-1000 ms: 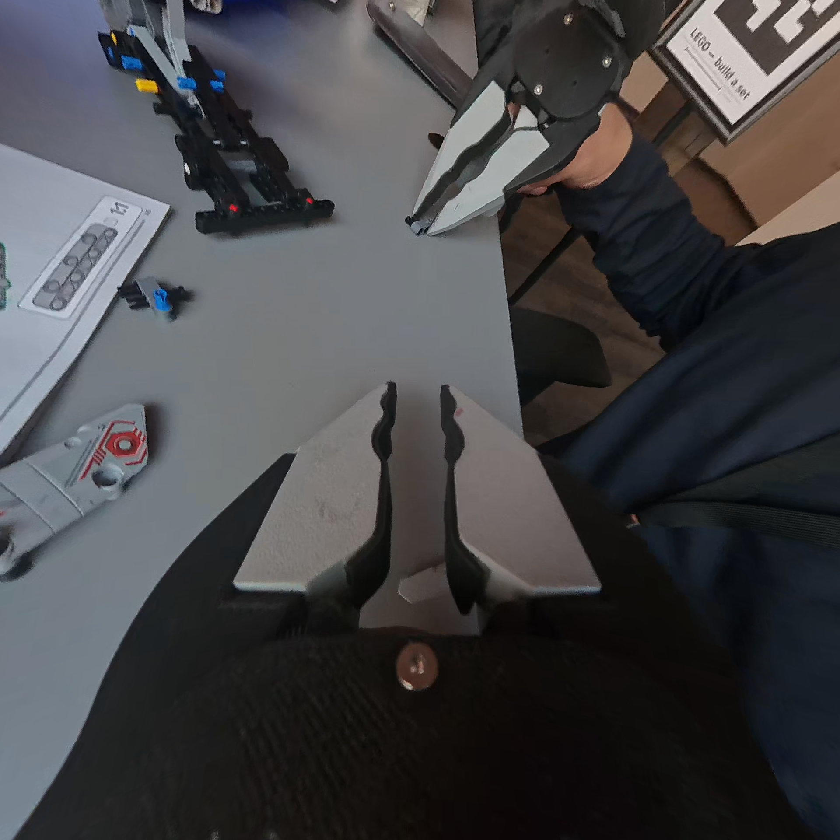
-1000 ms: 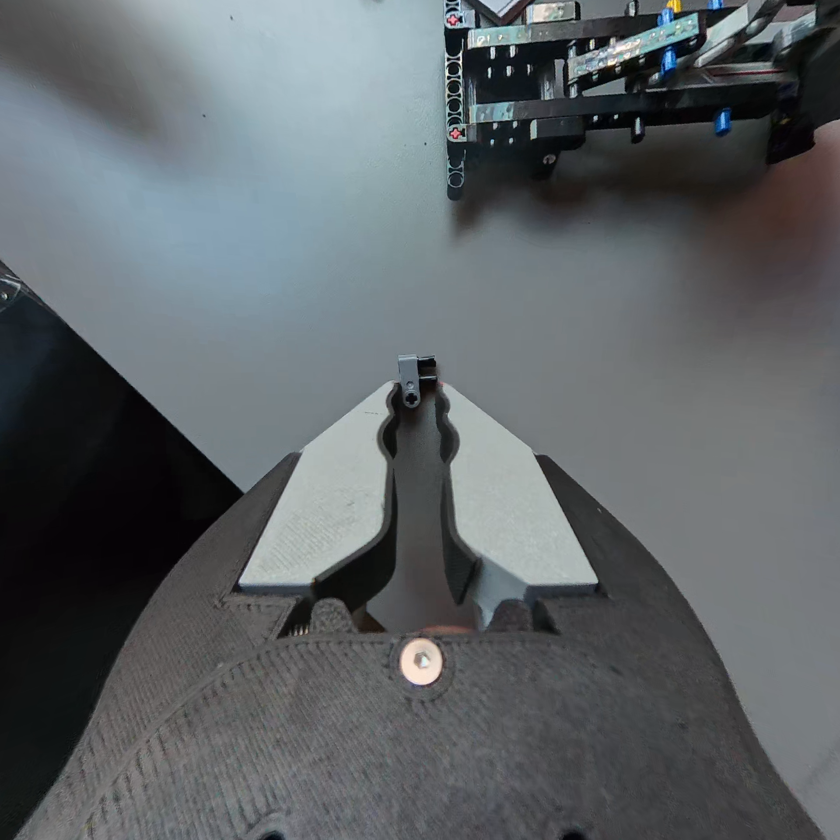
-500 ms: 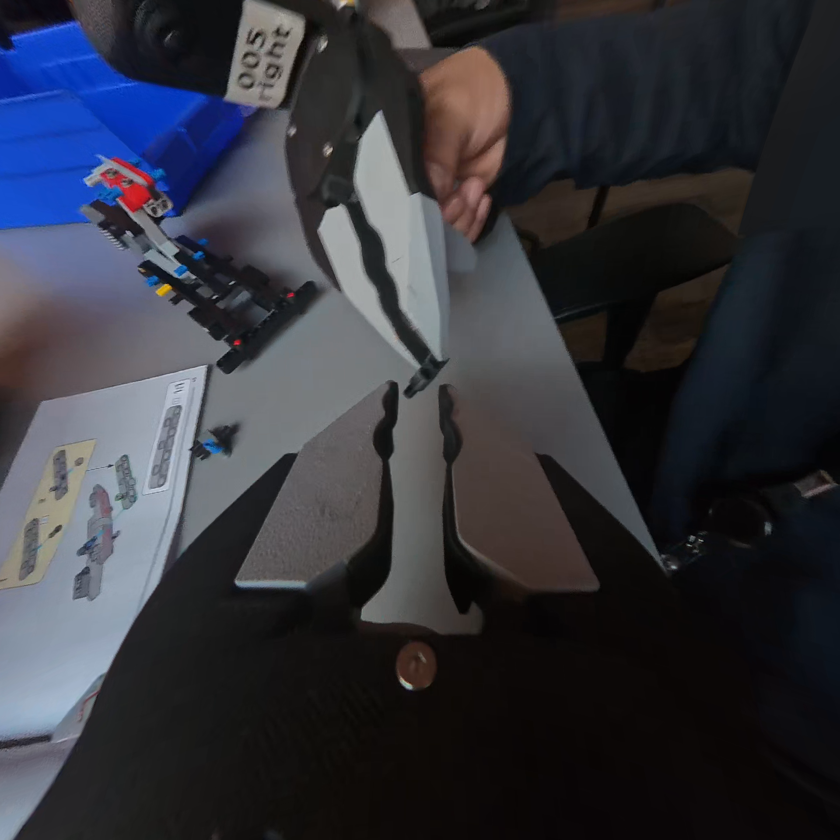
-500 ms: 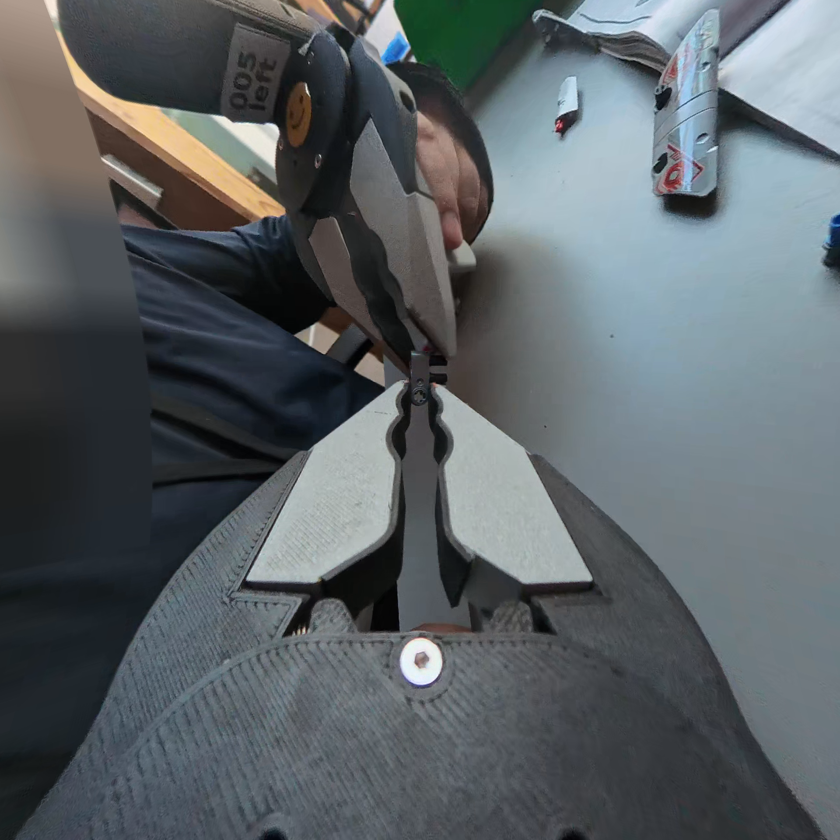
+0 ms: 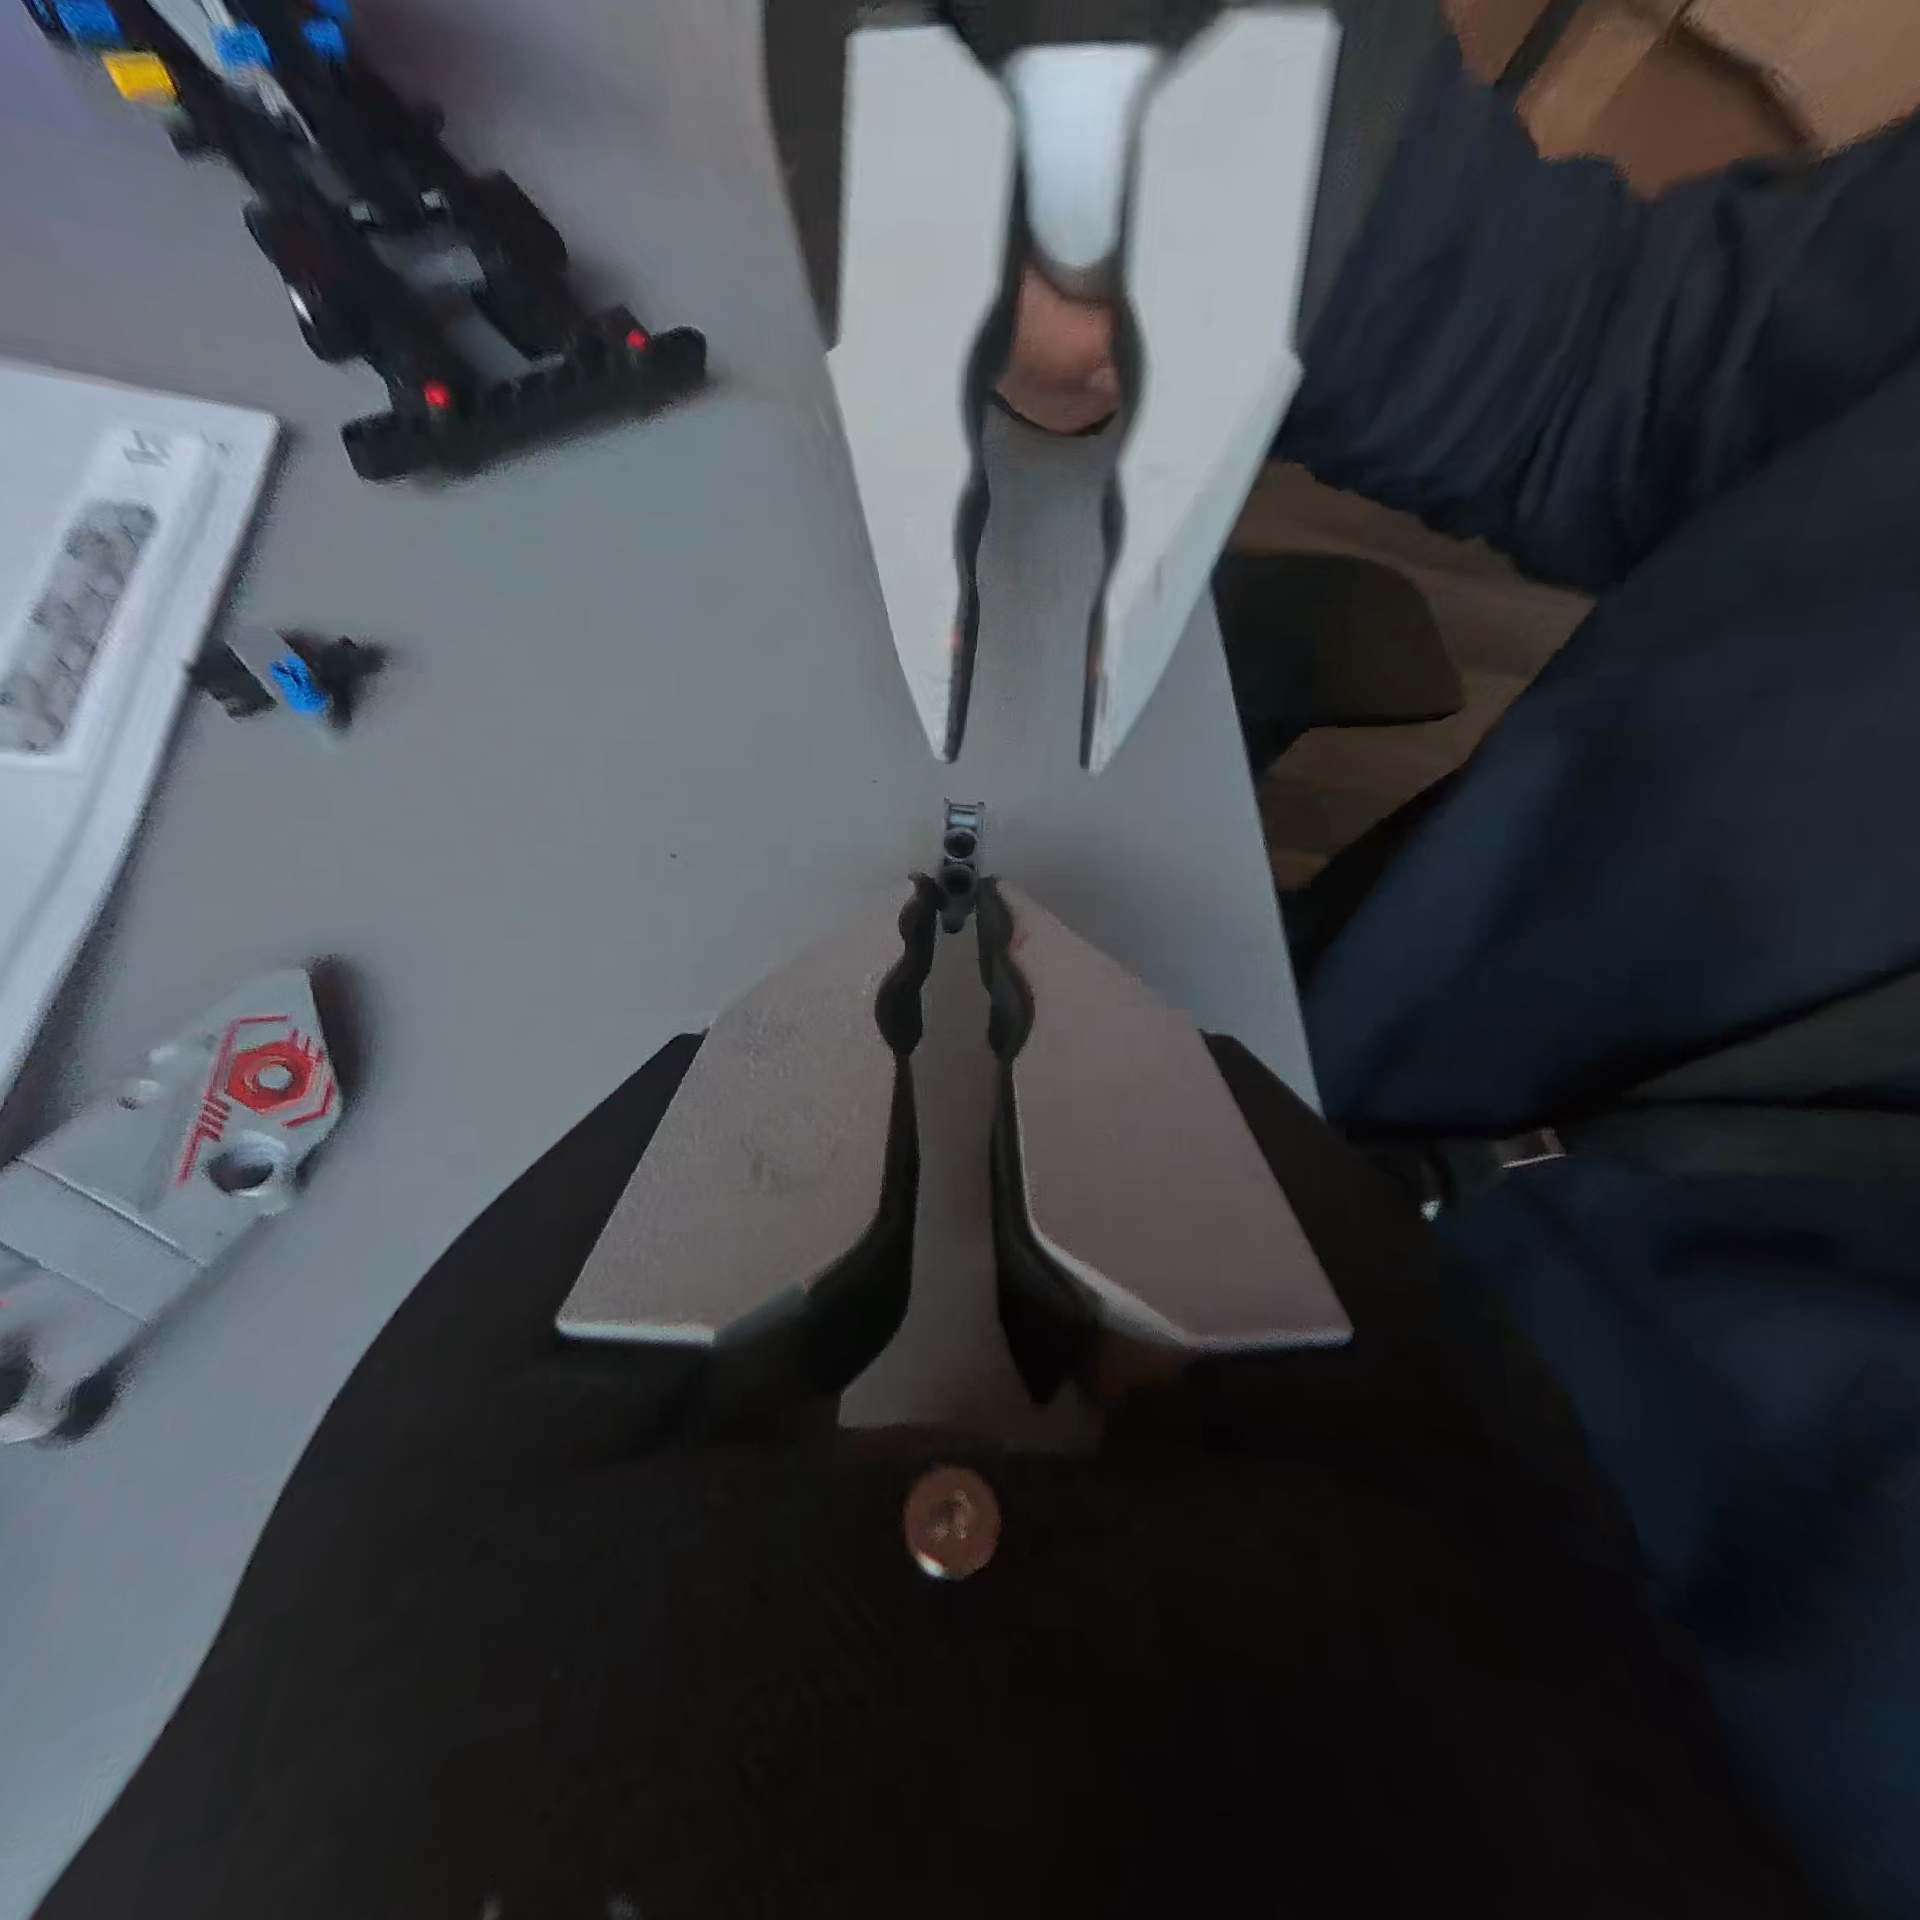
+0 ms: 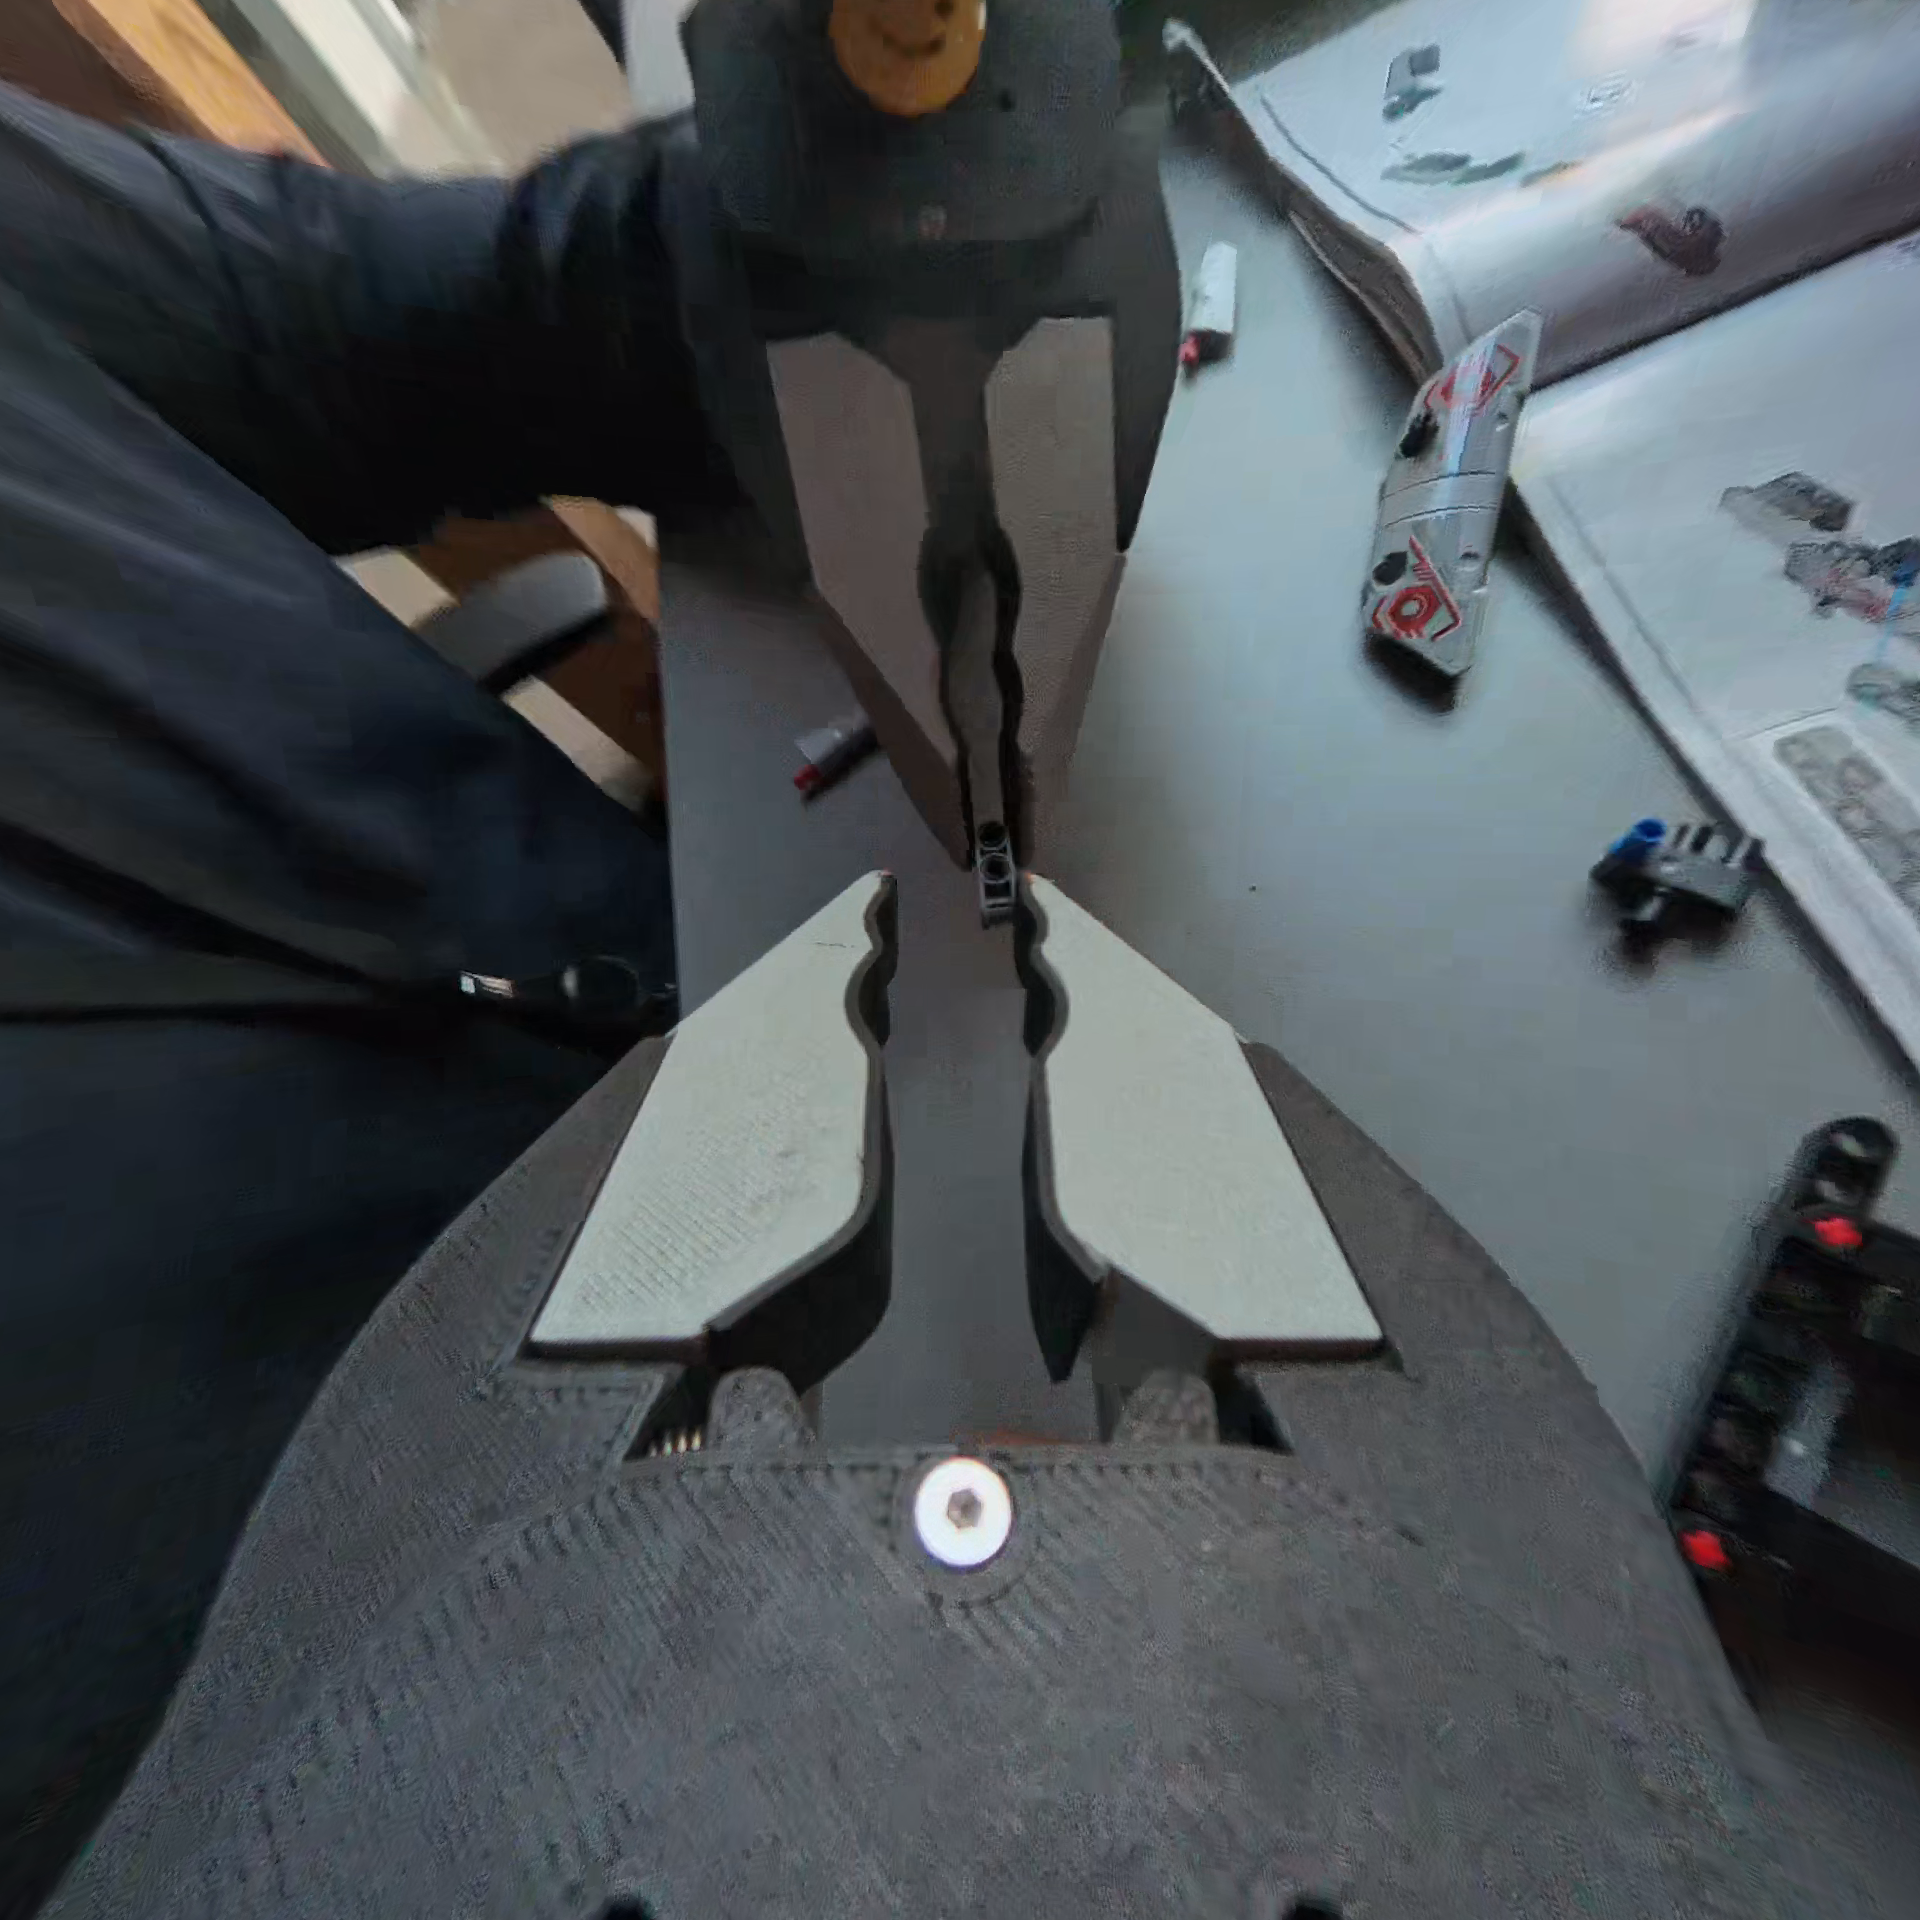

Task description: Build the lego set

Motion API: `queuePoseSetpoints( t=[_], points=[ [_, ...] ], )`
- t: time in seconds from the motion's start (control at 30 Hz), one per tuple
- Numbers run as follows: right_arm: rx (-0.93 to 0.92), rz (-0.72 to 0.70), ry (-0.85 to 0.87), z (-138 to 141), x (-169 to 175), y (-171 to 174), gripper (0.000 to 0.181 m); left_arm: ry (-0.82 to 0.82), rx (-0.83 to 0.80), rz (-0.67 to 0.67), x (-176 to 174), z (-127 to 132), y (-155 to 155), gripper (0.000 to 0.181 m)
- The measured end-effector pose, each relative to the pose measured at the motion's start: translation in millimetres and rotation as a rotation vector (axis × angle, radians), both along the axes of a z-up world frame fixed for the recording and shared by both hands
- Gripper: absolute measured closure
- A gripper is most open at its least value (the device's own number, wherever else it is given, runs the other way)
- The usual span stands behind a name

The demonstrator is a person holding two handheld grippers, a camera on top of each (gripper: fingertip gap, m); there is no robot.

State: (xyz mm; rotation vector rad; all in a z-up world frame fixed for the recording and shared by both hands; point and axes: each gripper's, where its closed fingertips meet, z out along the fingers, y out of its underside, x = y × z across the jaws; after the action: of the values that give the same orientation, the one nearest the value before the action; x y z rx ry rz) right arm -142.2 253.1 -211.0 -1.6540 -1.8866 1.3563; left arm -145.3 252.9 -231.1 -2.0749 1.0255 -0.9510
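- Grey counter point(image 5: 582, 727): black model point(image 5: 416, 260) and booklet point(image 5: 94, 582) are seen at the left.
- Left tongs point(image 5: 957, 902) are closed on a small dark connector point(image 5: 960, 862) above the counter edge.
- Right tongs point(image 6: 956, 894) are held parted and empty, facing the connector.

Smooth matte grey tabletop point(image 5: 582, 790), lit by soft daylight, with a straight front edge. Beyond that edge, brown wooden floor point(image 5: 1340, 748) and a black padded chair seat point(image 5: 1340, 644). In the right wrist view, warm orange-brown wooden furniture point(image 6: 156, 52) at the upper left, blurred.
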Motion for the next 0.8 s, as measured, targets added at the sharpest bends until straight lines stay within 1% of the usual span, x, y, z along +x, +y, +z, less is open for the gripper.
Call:
queuePoseSetpoints(
  t=[0.03, 0.1, 0.13, 0.17, 0.23, 0.4, 0.5, 0.6, 0.7, 0.8],
  points=[
    [0.088, -0.012, -0.020, -4, -1, 1, 0.160, -0.033, -0.041, 0.006, 0, 2, 0, 0.178],
    [0.172, -0.027, -0.043, -8, -4, 0, 0.161, -0.083, -0.123, -0.013, 2, 5, -5, 0.177],
    [0.177, -0.010, -0.048, -10, -5, -4, 0.166, -0.094, -0.151, -0.023, 4, 5, -8, 0.177],
    [0.185, 0.005, -0.060, -12, -5, -7, 0.173, -0.093, -0.152, -0.022, 4, 4, -7, 0.177],
    [0.206, 0.010, -0.071, -15, -6, -7, 0.177, -0.068, -0.135, -0.027, 4, 3, -9, 0.177],
    [0.139, 0.035, -0.058, -15, -9, -16, 0.175, -0.093, -0.112, -0.026, 3, 14, -11, 0.177],
    [0.121, 0.021, -0.073, -17, -12, -15, 0.176, -0.078, -0.120, -0.014, 1, 12, -10, 0.177],
    [-0.004, -0.001, -0.104, -18, -14, -15, 0.177, -0.041, -0.150, 0.005, -8, 10, -13, 0.176],
    [-0.099, -0.039, -0.196, -30, -14, -11, 0.177, 0.079, -0.121, 0.042, -34, 6, -25, 0.162],
    [-0.191, -0.034, -0.247, -36, -14, -17, 0.177, 0.139, -0.151, 0.053, -52, 2, -46, 0.146]
  ],
)
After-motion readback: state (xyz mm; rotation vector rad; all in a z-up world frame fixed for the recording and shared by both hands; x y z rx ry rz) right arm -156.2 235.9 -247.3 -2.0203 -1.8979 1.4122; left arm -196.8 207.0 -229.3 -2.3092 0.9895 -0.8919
